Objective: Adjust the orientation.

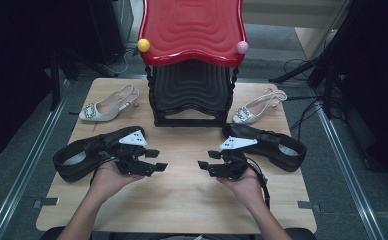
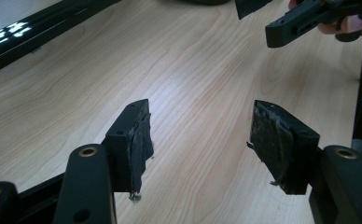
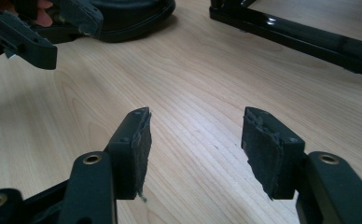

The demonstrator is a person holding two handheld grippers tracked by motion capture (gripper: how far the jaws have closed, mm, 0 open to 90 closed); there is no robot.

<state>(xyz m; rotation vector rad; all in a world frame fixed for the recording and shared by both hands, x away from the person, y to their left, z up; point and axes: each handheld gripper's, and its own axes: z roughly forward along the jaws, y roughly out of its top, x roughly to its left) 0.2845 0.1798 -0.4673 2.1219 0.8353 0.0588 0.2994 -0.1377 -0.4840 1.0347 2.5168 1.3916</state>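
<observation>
Both grippers, left (image 1: 158, 160) and right (image 1: 206, 161), jaws apart and empty over tabletop (image 1: 182, 200); risk: glossy black shoes (image 1: 84, 155) slip when pinched

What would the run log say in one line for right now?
left tongs: open, empty | right tongs: open, empty | black shoes: untouched on table
</observation>
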